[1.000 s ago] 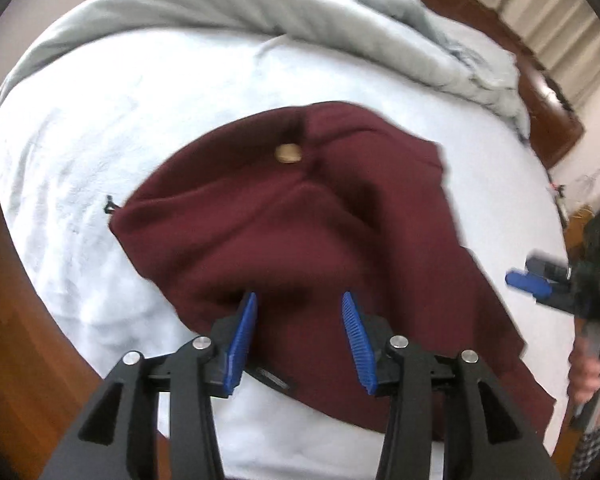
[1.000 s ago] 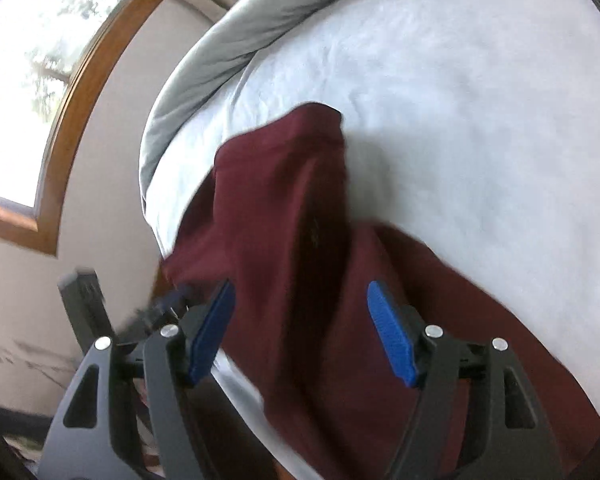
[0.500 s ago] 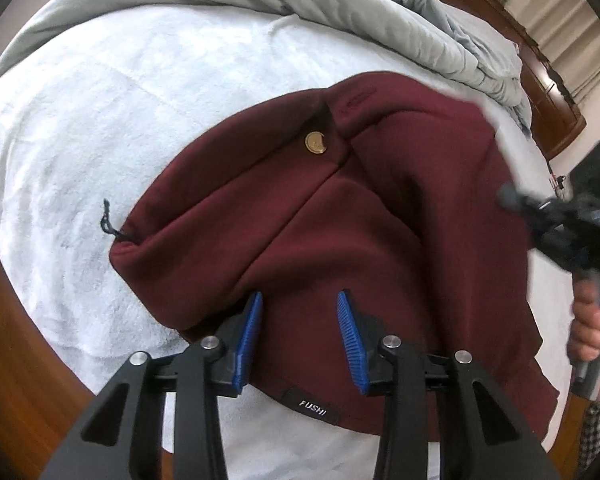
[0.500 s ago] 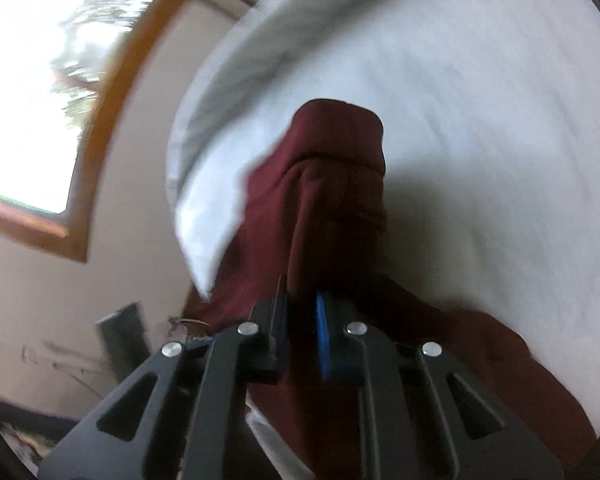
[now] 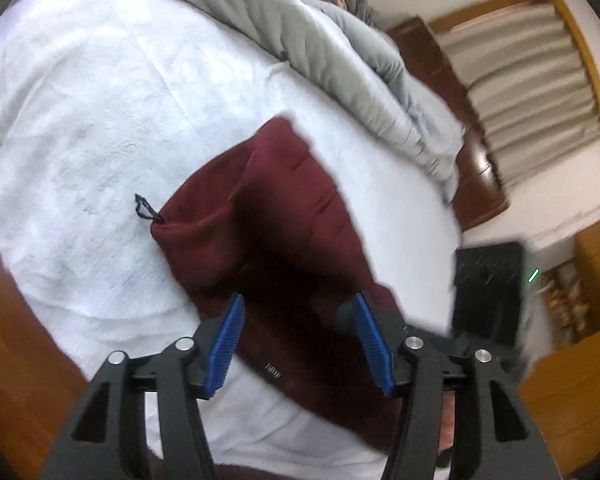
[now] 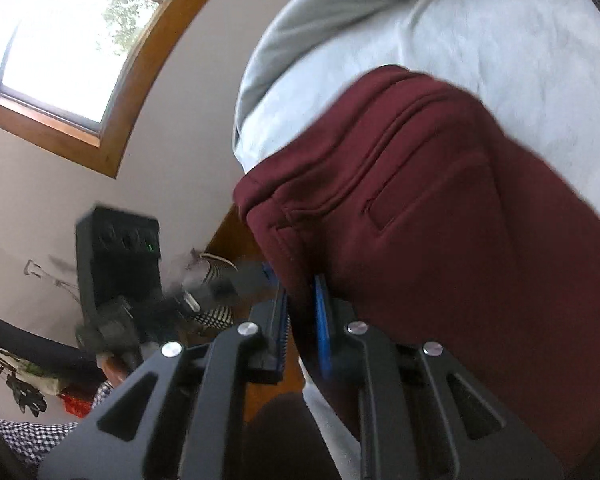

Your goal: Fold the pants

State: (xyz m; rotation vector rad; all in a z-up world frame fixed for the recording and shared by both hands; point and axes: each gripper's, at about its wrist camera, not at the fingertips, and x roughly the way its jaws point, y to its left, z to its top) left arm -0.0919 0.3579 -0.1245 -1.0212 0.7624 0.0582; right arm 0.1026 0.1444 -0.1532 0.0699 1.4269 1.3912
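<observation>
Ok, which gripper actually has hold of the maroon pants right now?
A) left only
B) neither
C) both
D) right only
D: the right gripper has its blue pads pinched on an edge of the maroon pants, while the left gripper stands wide open above the cloth.

The pants (image 5: 284, 216) are a deep maroon all over, plain and unpatterned, with a small dark label bearing pale lettering (image 5: 272, 369) at one edge and a black drawstring loop (image 5: 143, 207) at another. The sheet (image 5: 100, 128) beneath them is white, and the duvet (image 5: 300, 36) bunched behind is pale grey. The left gripper (image 5: 298, 344) has a black frame, bright blue ribbed pads (image 5: 225, 350) and silver screw heads; the right gripper (image 6: 302, 320) shows the same black and blue. The bed frame (image 5: 16, 320) is reddish brown wood. The window frame (image 6: 112, 92) is honey-brown against an off-white wall (image 6: 172, 152). Cream vertical stripes mark the curtain (image 5: 536, 92).
</observation>
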